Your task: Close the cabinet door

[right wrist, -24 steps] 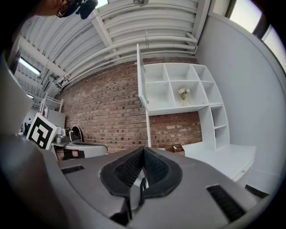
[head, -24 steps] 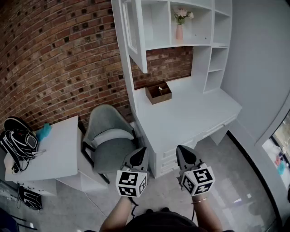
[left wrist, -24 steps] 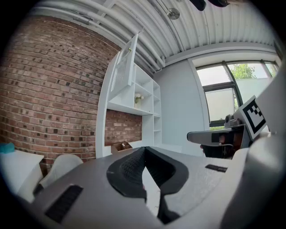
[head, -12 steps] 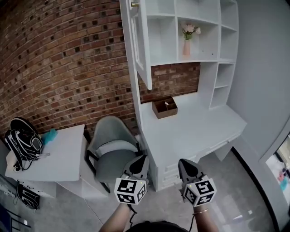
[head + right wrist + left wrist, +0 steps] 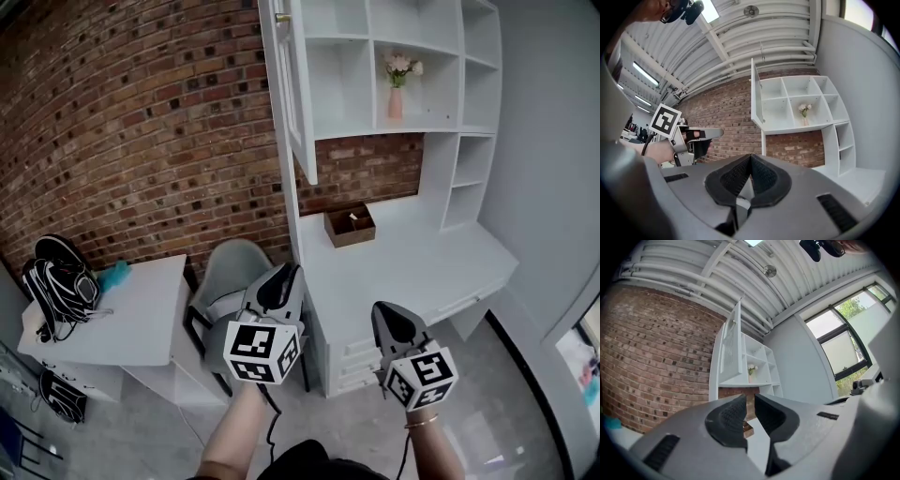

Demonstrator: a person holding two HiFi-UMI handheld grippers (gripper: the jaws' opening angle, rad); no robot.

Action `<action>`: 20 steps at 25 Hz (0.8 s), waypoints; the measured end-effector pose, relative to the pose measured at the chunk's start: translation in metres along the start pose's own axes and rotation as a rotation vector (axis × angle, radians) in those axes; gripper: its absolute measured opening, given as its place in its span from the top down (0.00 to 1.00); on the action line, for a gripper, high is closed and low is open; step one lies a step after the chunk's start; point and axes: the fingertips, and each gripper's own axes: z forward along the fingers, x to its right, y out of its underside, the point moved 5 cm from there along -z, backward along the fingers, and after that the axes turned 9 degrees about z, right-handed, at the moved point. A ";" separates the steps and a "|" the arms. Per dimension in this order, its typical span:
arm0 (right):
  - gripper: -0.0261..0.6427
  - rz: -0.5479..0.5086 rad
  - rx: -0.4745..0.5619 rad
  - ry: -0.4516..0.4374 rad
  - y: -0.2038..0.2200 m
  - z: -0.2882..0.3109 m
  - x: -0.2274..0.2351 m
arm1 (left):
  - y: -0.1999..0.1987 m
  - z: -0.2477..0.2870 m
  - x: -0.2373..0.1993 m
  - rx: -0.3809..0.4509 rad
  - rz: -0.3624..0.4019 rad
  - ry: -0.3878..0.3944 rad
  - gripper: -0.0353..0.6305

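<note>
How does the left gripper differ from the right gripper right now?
The left gripper has its jaws slightly apart, having just been opening, with nothing between them; the right gripper has its jaws together. In the head view the left gripper reaches further up the picture, across the chair, while the right gripper sits lower, in front of the desk. Both are empty and aim toward the open cabinet door.

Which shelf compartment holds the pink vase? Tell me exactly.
The middle compartment in the second row, one over from the open cabinet door; only it holds the pink vase, the rest look empty.
</note>
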 end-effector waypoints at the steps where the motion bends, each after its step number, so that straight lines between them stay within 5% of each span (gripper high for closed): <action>1: 0.96 -0.006 0.009 0.001 -0.006 0.002 0.002 | -0.010 0.004 -0.002 0.013 0.008 -0.009 0.89; 20: 0.96 -0.078 0.201 -0.078 -0.119 0.080 0.022 | -0.100 0.114 -0.059 0.159 0.066 0.007 0.69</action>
